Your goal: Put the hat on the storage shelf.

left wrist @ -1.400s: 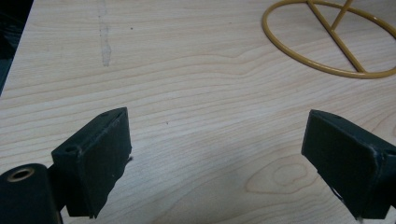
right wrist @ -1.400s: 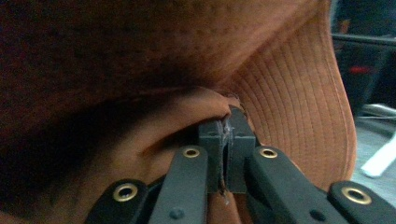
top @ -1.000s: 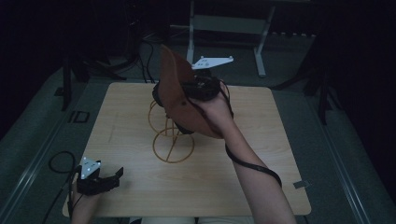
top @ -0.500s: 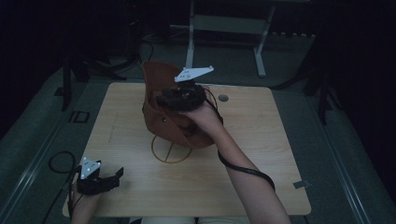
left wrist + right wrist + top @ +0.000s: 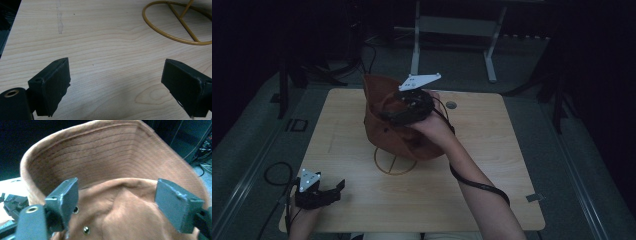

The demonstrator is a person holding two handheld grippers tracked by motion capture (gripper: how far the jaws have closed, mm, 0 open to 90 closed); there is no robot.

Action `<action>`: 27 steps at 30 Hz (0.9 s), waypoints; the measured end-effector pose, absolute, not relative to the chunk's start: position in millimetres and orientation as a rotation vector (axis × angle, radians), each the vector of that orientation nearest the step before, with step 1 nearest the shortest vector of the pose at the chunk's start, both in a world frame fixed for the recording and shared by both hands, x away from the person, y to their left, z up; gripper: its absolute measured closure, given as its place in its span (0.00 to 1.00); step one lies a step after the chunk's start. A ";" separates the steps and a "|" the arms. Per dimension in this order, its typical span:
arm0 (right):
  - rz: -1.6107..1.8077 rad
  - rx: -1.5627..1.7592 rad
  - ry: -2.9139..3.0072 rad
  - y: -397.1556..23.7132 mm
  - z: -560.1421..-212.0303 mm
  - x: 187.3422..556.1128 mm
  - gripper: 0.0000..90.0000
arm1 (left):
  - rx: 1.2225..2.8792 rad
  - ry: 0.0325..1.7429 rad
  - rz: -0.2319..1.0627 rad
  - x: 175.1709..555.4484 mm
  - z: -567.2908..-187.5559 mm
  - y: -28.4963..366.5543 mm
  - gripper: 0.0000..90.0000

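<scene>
Jaws of the right gripper [image 5: 117, 202] just opened above the brown hat [image 5: 120, 165].

Light wooden table [image 5: 492, 200], square top, rounded corners. Small round hole [image 5: 451, 105] near far edge. Faint pale streak [image 5: 60, 23] on grain in left gripper view. Metal frame stand [image 5: 452, 25] on dark grey floor [image 5: 582, 165] beyond table. Small grey tag [image 5: 533, 197] beside near right corner.
</scene>
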State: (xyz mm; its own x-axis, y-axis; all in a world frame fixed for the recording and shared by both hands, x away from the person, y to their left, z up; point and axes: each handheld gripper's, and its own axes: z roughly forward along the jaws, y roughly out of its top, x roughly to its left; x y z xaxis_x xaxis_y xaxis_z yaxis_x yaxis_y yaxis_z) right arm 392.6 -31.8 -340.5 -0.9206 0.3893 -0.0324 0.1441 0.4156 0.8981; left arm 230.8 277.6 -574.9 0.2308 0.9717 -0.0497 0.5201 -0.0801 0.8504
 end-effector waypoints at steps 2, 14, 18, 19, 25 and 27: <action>1.526 0.461 2.412 -38.9 -337.9 392.7 0.16 | 1.720 1.395 0.721 231.0 -574.8 277.2 0.10; 1.581 0.494 2.297 -92.9 -333.1 392.1 0.15 | 1.722 1.399 0.726 231.4 -575.1 275.2 0.10; 1.550 0.536 2.296 -111.3 -338.6 391.5 0.15 | 1.726 1.393 0.724 231.6 -574.8 274.3 0.10; 1.537 0.542 2.295 -115.7 -341.1 391.3 0.15 | 1.731 1.393 0.726 231.5 -574.7 273.9 0.10; 1.512 0.607 2.288 -143.0 -360.0 391.4 0.15 | 1.739 1.387 0.727 231.9 -575.0 271.6 0.10; 1.506 0.633 2.288 -151.6 -367.2 392.0 0.15 | 1.739 1.387 0.726 232.0 -575.0 271.5 0.10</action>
